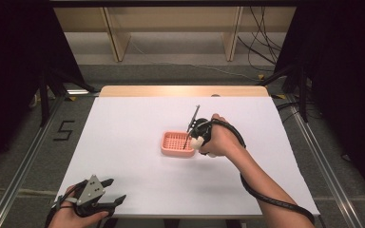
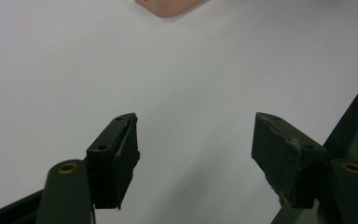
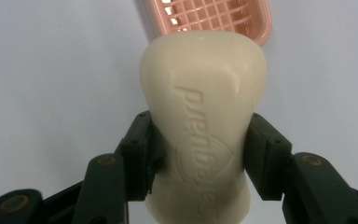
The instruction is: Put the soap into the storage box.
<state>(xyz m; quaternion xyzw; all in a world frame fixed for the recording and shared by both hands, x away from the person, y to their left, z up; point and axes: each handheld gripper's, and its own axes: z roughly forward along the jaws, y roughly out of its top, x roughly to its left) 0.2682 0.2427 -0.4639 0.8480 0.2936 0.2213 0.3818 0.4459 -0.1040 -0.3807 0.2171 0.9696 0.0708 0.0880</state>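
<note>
1. Right gripper view: the right tongs (image 3: 200,154) clamp a cream bar of soap (image 3: 203,116) by its 2 long sides, embossed lettering facing the camera
2. Beyond the soap lies a pink slotted soap dish (image 3: 223,16) on the white desk (image 3: 51,70)
3. High view: the right hand (image 1: 221,140) holds the soap at the dish's right edge, mid-desk
4. The left tongs (image 2: 193,149) are spread wide with nothing between them, near the desk's front left corner, well apart from the dish

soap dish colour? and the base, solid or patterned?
Pink soap dish with an open grid base; clearest in the right gripper view, just beyond the cream soap bar.
</note>
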